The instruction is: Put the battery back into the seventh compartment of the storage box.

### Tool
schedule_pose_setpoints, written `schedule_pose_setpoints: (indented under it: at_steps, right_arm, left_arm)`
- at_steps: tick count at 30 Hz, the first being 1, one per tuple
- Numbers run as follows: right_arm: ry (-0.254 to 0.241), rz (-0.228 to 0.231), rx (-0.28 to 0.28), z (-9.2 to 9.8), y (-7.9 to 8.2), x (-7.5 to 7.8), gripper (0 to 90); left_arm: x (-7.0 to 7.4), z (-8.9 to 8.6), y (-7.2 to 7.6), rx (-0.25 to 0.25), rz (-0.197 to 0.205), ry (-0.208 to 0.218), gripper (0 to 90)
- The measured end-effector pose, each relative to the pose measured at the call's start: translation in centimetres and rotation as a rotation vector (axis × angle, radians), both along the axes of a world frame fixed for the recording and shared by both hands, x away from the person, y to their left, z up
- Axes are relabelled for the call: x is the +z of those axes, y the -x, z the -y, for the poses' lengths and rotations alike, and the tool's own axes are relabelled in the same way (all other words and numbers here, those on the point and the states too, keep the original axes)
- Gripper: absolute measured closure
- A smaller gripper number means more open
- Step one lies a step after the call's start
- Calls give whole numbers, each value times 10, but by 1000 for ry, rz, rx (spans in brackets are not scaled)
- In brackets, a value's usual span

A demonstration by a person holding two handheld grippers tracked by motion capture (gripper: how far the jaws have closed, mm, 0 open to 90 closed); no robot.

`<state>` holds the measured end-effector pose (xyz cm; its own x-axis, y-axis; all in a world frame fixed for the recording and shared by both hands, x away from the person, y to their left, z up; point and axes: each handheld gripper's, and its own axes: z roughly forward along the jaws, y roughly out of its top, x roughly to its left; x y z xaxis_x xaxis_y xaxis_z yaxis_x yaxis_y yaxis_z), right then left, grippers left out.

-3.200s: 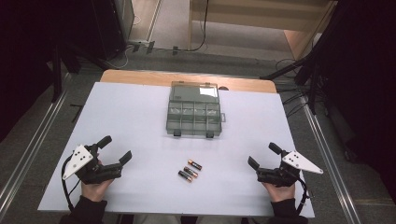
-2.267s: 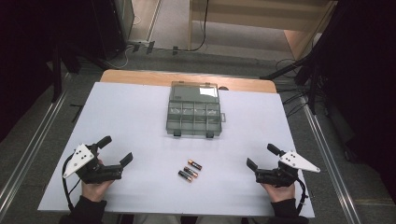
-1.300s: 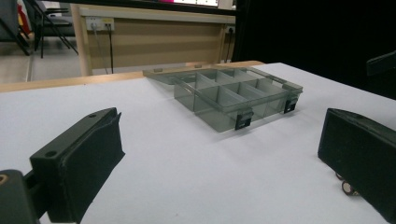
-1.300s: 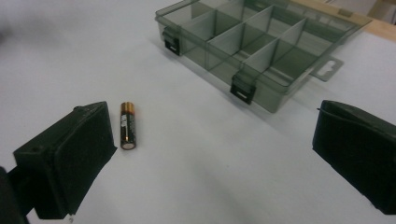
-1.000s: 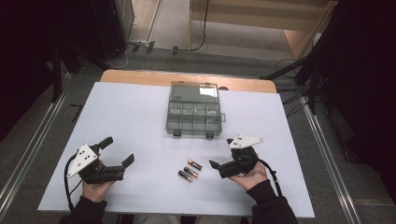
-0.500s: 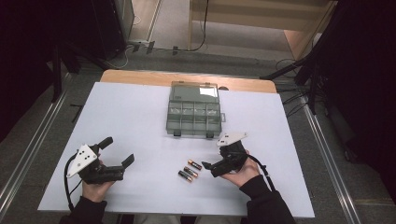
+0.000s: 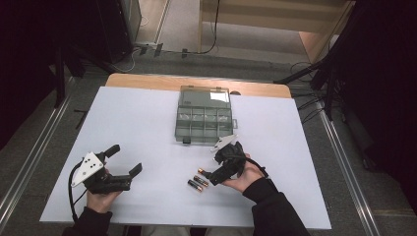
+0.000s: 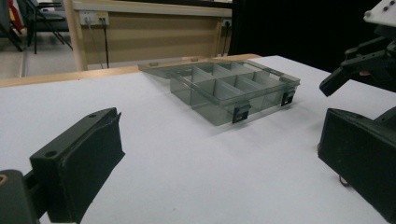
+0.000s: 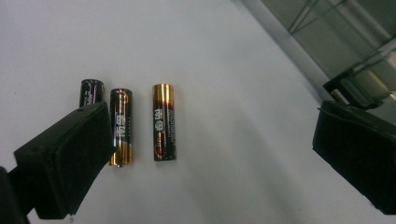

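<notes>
Batteries lying side by side may roll or double up if the wide-open right tool closes off-centre.

A smooth, matt white surface is presented by the table top, and a strip of pale wood with a light sheen is seen along its far edge. The organiser box is formed of smoky, translucent grey plastic, glossy on its dividers, with small opaque black latches. The three AA batteries are wrapped in glossy black and copper-gold foil, with bright metal shown at their ends. The right gripper and the left gripper are made of matt black plastic, and flat, dull pads are carried on their jaws. A dark cloth sleeve is worn.
</notes>
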<state>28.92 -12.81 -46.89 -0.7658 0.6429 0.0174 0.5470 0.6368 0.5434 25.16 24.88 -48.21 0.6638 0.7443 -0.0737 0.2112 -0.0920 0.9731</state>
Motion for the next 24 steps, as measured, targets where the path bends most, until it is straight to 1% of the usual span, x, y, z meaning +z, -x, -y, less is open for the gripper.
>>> schedule_pose_setpoints:
  at_steps: [1,2,3,4,7,8,10,11,12,13,14,15,16,17,18,19,20,24]
  right_arm:
    - [11,-8,6,-2,-1,-1,0]
    - [11,-8,6,-2,-1,-1,0]
    - [34,-30,14,-6,-4,-2,0]
    - [34,-44,24,-8,-4,-2,0]
    - [43,-49,29,-12,-5,-3,0]
    - [64,-61,40,-17,-6,-4,40]
    - [84,-64,50,-20,-8,-4,98]
    - [90,-64,49,-22,-9,-4,154]
    - [90,-64,49,-22,-9,-4,154]
    - [98,-67,42,-24,-9,-4,174]
    - [106,-72,38,-26,-11,-4,214]
    - [111,-87,56,-27,-12,-3,297]
    - [115,-100,60,-28,-12,-2,317]
    - [115,-100,60,-28,-12,-2,317]
    - [127,-115,80,-30,-13,-3,365]
    - [135,-122,82,-31,-13,-2,374]
    - [147,-122,79,-32,-13,-3,383]
    - [165,-128,77,-35,-13,-5,429]
  left_arm:
    - [0,0,0,-2,-2,0,0]
    - [0,0,0,-2,-2,0,0]
    - [0,0,0,-5,-4,0,0]
    - [0,1,0,-7,-6,0,0]
    - [-1,1,0,-8,-6,0,0]
    - [-1,1,0,-12,-7,-1,0]
    - [-1,1,0,-16,-7,-4,0]
    - [-1,1,0,-18,-8,-3,0]
    - [-1,1,0,-18,-8,-3,0]
    - [-1,1,0,-20,-8,-4,0]
    - [-1,1,0,-21,-9,-5,0]
    - [-1,2,0,-23,-11,-8,0]
    - [-1,2,0,-23,-11,-9,0]
    - [-1,2,0,-23,-11,-9,0]
    - [-1,2,0,-20,-10,-12,0]
    - [-1,2,0,-19,-10,-14,0]
    - [-1,1,0,-17,-11,-14,0]
    - [-2,1,-1,-12,-17,-18,0]
